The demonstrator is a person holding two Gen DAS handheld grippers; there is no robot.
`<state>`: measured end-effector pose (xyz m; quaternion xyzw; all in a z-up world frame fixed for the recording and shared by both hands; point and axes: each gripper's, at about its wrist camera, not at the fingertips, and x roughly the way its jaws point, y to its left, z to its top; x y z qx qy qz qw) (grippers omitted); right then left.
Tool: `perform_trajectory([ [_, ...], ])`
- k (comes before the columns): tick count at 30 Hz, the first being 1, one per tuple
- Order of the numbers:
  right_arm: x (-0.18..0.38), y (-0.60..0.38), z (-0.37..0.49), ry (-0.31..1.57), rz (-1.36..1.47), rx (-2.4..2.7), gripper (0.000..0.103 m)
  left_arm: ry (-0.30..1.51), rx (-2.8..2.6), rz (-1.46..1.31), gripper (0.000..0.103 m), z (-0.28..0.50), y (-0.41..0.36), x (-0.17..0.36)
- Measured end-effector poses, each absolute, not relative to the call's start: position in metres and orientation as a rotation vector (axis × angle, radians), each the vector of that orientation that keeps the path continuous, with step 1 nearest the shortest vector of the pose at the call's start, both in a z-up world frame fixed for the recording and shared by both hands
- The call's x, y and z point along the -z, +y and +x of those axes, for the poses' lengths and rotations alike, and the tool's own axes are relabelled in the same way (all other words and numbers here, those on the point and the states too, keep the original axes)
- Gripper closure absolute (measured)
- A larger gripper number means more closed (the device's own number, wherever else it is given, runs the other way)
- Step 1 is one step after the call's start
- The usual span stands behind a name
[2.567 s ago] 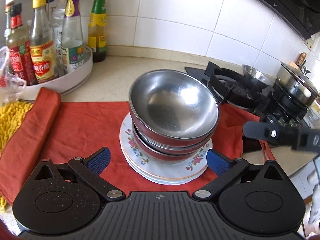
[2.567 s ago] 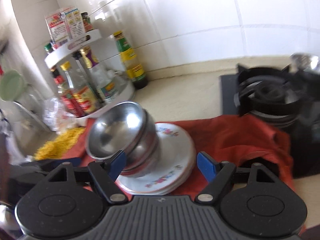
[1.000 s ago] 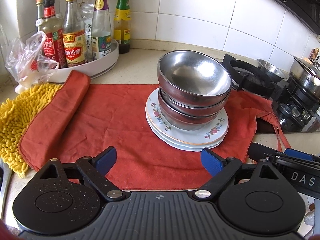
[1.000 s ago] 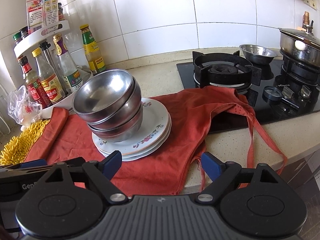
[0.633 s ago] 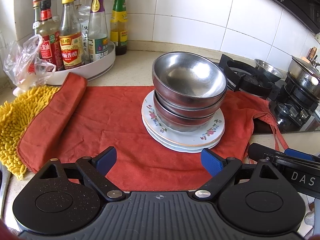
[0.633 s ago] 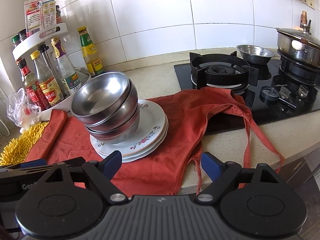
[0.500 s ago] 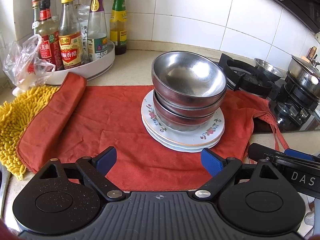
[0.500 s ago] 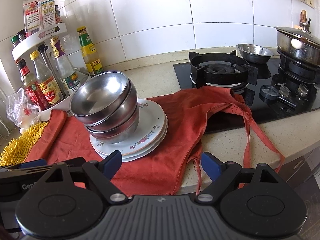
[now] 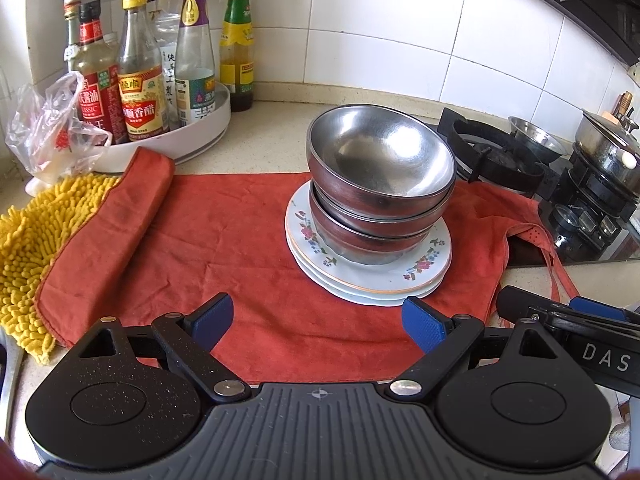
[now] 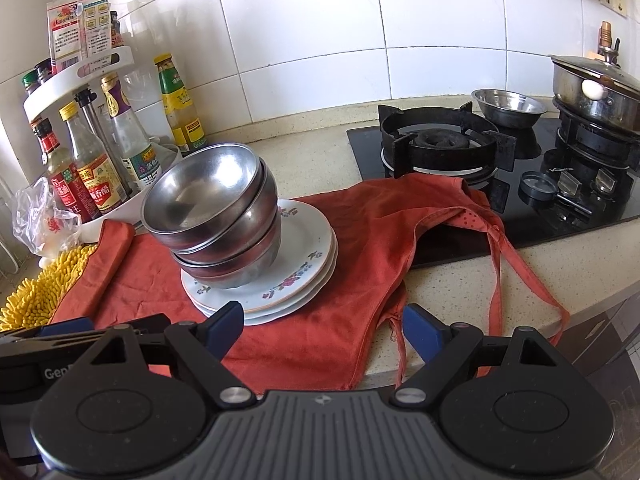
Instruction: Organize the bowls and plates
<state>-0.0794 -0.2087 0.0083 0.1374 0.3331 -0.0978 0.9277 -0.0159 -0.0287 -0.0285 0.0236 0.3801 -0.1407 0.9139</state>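
Steel bowls (image 9: 380, 184) nest, tilted, on breakable plates (image 9: 368, 264) mid-cloth (image 9: 240, 248); light, slippery, so pinch a rim. Left gripper (image 9: 318, 320) and right gripper (image 10: 323, 328) gape wide, empty

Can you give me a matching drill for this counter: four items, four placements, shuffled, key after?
Items:
1. steel bowls
2. floral plates
3. green-capped bottle
4. lidded pot

Placements:
A. on the counter beside the white rack
B. on a stove burner
C. nested, on the plates
D. stacked directly on the red cloth

Pairs: 1-C, 2-D, 3-A, 4-B
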Motion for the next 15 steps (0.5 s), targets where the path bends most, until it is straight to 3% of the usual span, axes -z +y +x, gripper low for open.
perform_trajectory([
  [15, -0.018, -0.191, -0.084, 0.633, 0.272, 0.165, 0.018, 0.687, 0.232, 0.146, 0.008, -0.028, -0.016, 0.011],
])
